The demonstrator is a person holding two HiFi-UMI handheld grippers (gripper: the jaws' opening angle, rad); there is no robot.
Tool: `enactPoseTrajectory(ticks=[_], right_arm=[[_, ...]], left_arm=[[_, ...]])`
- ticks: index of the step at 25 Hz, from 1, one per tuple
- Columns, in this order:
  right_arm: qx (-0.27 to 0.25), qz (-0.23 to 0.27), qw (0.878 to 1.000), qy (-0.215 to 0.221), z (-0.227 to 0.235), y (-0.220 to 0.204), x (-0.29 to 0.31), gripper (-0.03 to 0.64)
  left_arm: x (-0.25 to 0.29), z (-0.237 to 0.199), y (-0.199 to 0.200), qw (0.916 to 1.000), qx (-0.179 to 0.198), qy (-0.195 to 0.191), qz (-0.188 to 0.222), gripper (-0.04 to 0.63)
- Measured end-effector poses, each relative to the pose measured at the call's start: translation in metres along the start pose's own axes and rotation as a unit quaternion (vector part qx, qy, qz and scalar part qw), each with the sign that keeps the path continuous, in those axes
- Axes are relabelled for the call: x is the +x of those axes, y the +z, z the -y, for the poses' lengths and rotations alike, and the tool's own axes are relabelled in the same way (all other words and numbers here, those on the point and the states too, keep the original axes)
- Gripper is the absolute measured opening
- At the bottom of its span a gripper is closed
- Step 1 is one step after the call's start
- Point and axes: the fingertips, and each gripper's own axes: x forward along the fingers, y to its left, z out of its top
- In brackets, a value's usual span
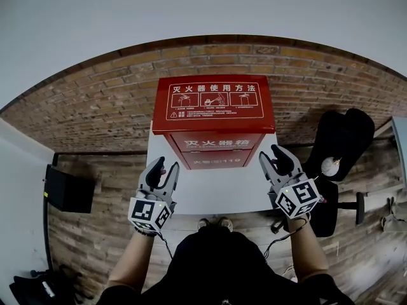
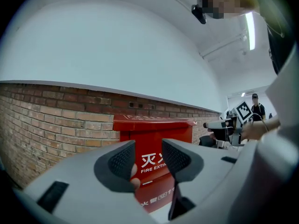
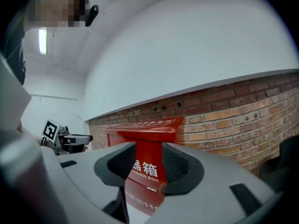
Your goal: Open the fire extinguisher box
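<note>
"Two grippers are up. How does the left gripper (image 1: 166, 170) stand?"

"Its grey jaws are partly apart with nothing gripped. Its own view shows only the box's front farther off through the gap. It hangs over the left front part of the white tabletop (image 1: 210, 199)."

"And the red metal fire extinguisher box (image 1: 215, 116)?"

"Upright in the middle, at the far side of that tabletop, with the brick wall (image 1: 95, 107) behind it. Its flat lid, printed with white instruction pictures, lies shut."

"The right gripper (image 1: 272, 154)?"

"Jaws likewise partly apart and empty. It is near the box's right front corner and appears just short of it; the corner shows through the gap."

"Further right?"

"One black office chair (image 1: 340, 138) stands beyond the table."
</note>
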Motion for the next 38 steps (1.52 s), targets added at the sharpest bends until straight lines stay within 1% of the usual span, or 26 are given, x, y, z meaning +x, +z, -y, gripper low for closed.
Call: enactPoseTrajectory(ticks=[3, 6, 9, 12, 16, 20, 24, 27, 30, 34, 38], right_arm=[[-0.013, -0.001, 1.000, -0.008, 0.012, 0.011, 0.006, 0.190], [-0.007, -0.011, 1.000, -0.004, 0.025, 0.015, 0.017, 0.218], [-0.002, -0.026, 1.000, 0.009, 0.034, 0.014, 0.028, 0.239], [-0.004, -0.033, 0.999, 0.020, 0.038, 0.014, 0.038, 0.247], [-0.013, -0.040, 0.998, 0.036, 0.038, 0.013, 0.049, 0.247], [-0.020, -0.037, 0.998, 0.036, 0.039, 0.013, 0.051, 0.247], [-0.029, -0.047, 0.998, 0.035, 0.040, 0.014, 0.050, 0.245], [-0.061, -0.052, 0.996, 0.033, 0.033, 0.020, 0.046, 0.245], [-0.102, -0.047, 0.993, 0.033, 0.026, 0.043, 0.043, 0.246], [-0.110, -0.026, 0.993, 0.034, 0.031, 0.088, 0.050, 0.245], [-0.144, 0.005, 0.989, 0.022, 0.042, 0.127, 0.069, 0.245]], left_arm=[[0.012, -0.023, 0.008, 0.9999, -0.008, -0.009, 0.008, 0.247], [0.027, -0.046, 0.013, 0.9995, -0.023, -0.022, 0.009, 0.301], [0.041, -0.060, 0.020, 0.9992, -0.015, -0.037, 0.010, 0.336], [0.054, -0.066, 0.026, 0.9987, 0.000, -0.050, 0.009, 0.348], [0.067, -0.066, 0.029, 0.9976, 0.008, -0.068, 0.005, 0.353], [0.070, -0.062, 0.031, 0.9965, 0.016, -0.081, 0.011, 0.349], [0.069, -0.061, 0.032, 0.9964, 0.024, -0.080, 0.009, 0.344], [0.064, -0.057, 0.037, 0.9951, 0.059, -0.079, 0.006, 0.344], [0.061, -0.056, 0.059, 0.9931, 0.081, -0.083, 0.018, 0.345], [0.071, -0.059, 0.100, 0.9915, 0.100, -0.076, 0.035, 0.345], [0.091, -0.068, 0.136, 0.9897, 0.115, -0.059, 0.063, 0.345]])
